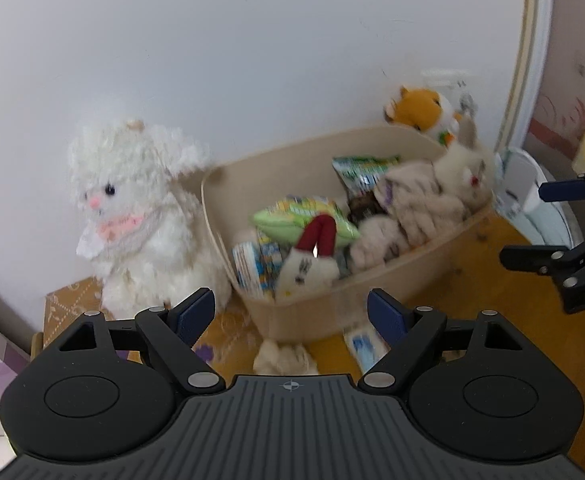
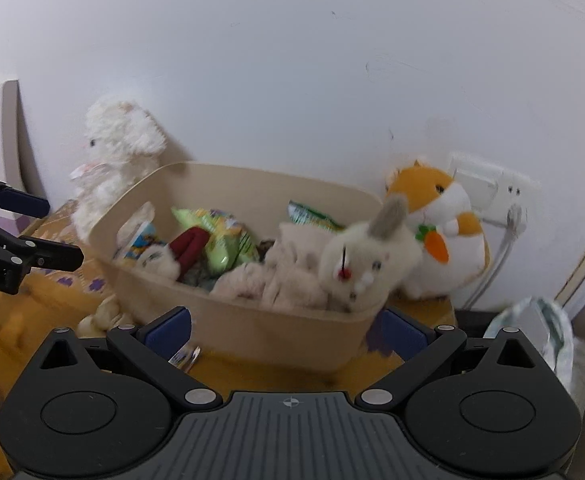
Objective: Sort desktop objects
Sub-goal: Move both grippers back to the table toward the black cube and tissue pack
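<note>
Both claws, left (image 1: pixel 291 312) and right (image 2: pixel 288 330), are hovering spread and empty before the bin (image 2: pixel 252 328), probably needing to drop squarely over the loose packet (image 1: pixel 366 346).

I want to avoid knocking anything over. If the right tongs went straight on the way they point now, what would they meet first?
Most likely the near wall of the beige bin, which fills the gap ahead of the open right tongs. Depth is unclear through the fisheye.
</note>
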Demonstrator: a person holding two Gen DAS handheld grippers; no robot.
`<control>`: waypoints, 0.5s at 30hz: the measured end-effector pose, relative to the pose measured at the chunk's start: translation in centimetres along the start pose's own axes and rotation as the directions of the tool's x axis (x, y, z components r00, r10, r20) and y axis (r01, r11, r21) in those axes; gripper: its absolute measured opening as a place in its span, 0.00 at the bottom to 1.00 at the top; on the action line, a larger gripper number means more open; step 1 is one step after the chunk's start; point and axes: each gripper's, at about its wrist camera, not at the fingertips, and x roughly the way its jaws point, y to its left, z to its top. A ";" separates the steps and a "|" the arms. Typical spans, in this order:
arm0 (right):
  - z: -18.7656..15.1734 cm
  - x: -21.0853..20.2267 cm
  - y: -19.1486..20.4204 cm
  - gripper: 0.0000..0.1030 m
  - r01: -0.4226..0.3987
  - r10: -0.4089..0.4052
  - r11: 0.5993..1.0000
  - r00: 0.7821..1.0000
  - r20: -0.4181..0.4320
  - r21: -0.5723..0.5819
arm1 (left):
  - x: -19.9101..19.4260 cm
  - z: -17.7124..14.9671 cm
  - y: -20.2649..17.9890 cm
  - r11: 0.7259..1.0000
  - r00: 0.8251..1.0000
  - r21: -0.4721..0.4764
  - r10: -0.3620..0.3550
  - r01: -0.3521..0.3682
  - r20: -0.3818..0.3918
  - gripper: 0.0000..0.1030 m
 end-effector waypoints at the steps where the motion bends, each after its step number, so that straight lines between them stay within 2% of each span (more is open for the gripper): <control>1: -0.7 -0.4 0.2 1.00 -0.008 0.008 1.000 1.000 -0.004 0.011 | -0.1 -0.5 0.0 1.000 1.000 0.008 -0.005 0.005 -0.012 0.82; 9: -7.2 -2.9 4.3 1.00 -0.039 0.041 0.999 0.998 -0.040 0.037 | 0.4 -5.2 0.0 0.997 0.992 0.065 -0.044 0.052 -0.120 0.82; 15: -11.5 -3.1 7.9 1.00 -0.078 0.086 0.994 0.990 -0.116 0.070 | 1.8 -8.3 -0.2 0.994 0.980 0.082 -0.057 0.073 -0.191 0.82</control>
